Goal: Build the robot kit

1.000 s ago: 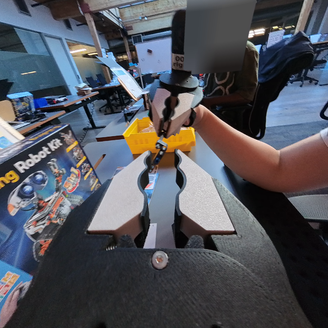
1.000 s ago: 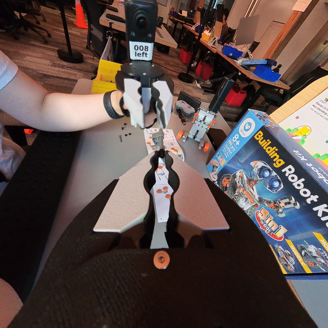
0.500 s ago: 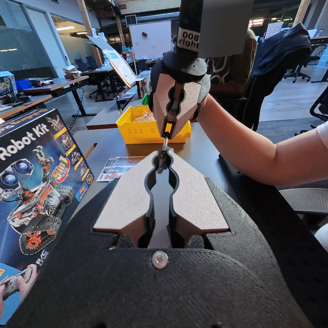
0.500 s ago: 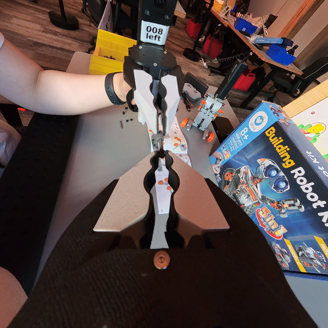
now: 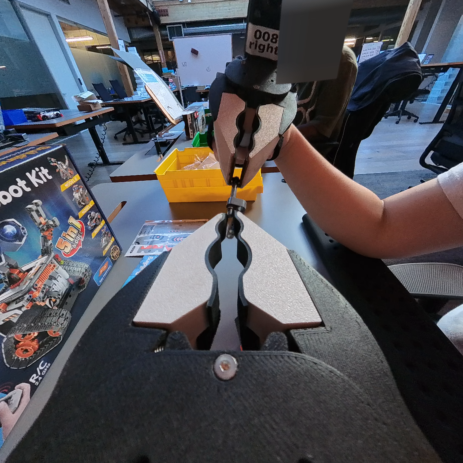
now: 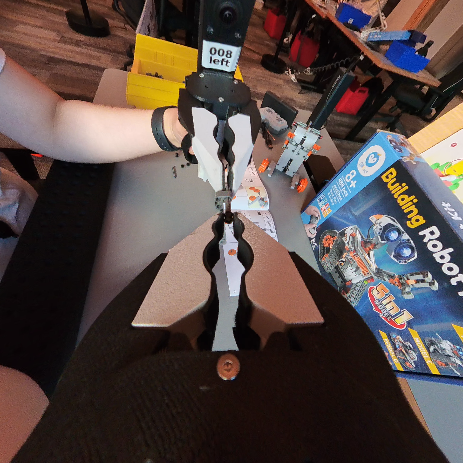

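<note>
Both my grippers are up over the table, tip to tip, on one tiny assembly. Left gripper is pinched nearly closed on the bottom end of a thin axle; right gripper is clamped on its other end. A small grey connector sits on the axle in the gap between us.

Honest worry: both grips are right at the fingertips, so any twist or uneven push could pop the axle out, and it'd drop onto the manual or roll toward the kit box.
</note>
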